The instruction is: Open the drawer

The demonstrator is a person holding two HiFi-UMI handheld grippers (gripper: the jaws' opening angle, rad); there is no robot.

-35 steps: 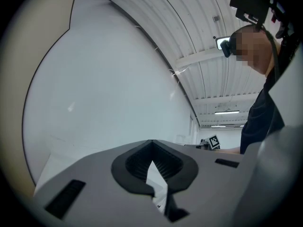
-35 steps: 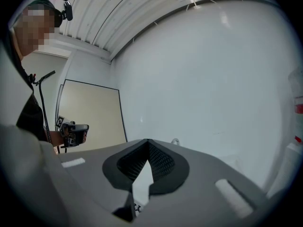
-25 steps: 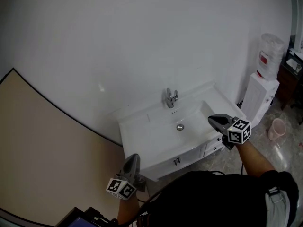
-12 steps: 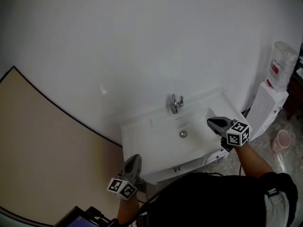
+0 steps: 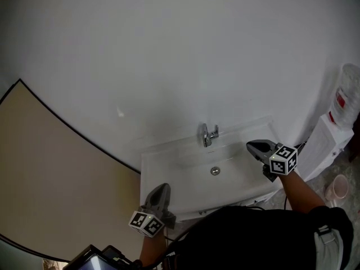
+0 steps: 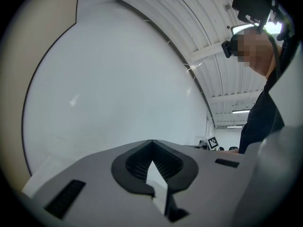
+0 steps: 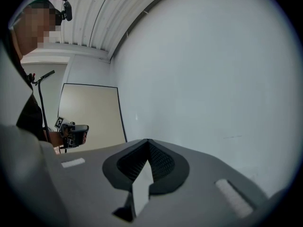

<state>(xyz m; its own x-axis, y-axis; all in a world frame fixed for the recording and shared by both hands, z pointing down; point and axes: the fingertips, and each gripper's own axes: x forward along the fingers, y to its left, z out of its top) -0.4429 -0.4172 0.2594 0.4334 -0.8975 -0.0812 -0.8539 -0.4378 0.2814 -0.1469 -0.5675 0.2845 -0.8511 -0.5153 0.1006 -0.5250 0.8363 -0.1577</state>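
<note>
A white vanity point(image 5: 163, 167) with a basin, chrome faucet point(image 5: 207, 135) and drain point(image 5: 215, 171) stands against the white wall. Its drawer fronts are hidden below the counter edge and my dark-clothed body. My left gripper point(image 5: 159, 193) hovers at the vanity's front left corner, jaws shut, nothing held; in its own view the left gripper point(image 6: 151, 141) faces only bare wall. My right gripper point(image 5: 251, 146) hangs over the counter's right end, also shut and empty. The right gripper point(image 7: 147, 140) looks along the wall, with the left gripper point(image 7: 73, 131) far off.
A water dispenser point(image 5: 337, 122) stands right of the vanity, and a pink bucket point(image 5: 339, 187) sits on the floor beside it. A beige wall panel point(image 5: 56, 179) fills the left. A dark device point(image 5: 93, 260) shows at the bottom left.
The vanity has slid nearer and lower in the head view, and its drawer fronts and handles have dropped out of sight. Both grippers have moved towards the wall, still shut.
</note>
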